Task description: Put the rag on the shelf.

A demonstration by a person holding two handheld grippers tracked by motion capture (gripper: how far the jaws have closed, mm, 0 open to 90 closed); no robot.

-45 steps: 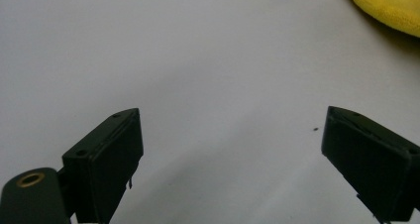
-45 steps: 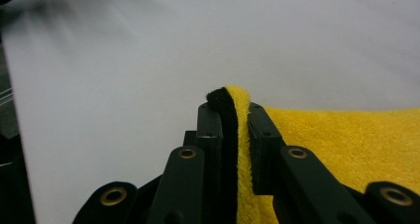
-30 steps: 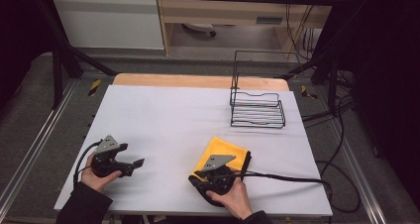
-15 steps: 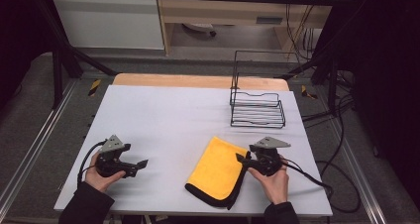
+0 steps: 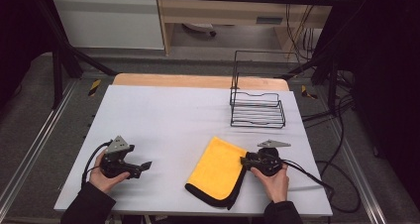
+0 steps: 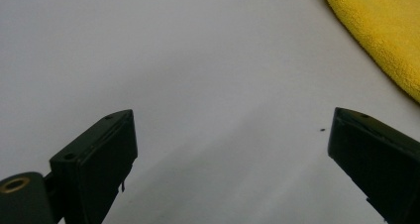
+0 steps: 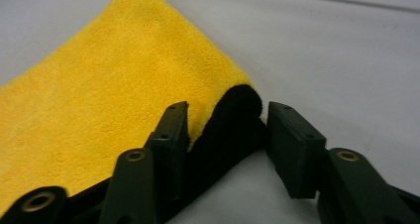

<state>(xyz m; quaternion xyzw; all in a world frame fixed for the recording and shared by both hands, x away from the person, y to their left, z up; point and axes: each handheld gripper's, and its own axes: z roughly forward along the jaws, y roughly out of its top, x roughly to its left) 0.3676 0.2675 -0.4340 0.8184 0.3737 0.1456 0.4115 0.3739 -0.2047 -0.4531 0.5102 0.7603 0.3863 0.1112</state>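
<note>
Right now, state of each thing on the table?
cloth: folded, yellow face up, black underside, flat on the table.
right gripper: jaws have just been closing around the cloth's black edge, which lies between them.
left gripper: open, nothing between the jaws.
wire rack: upright, nothing in it.
</note>
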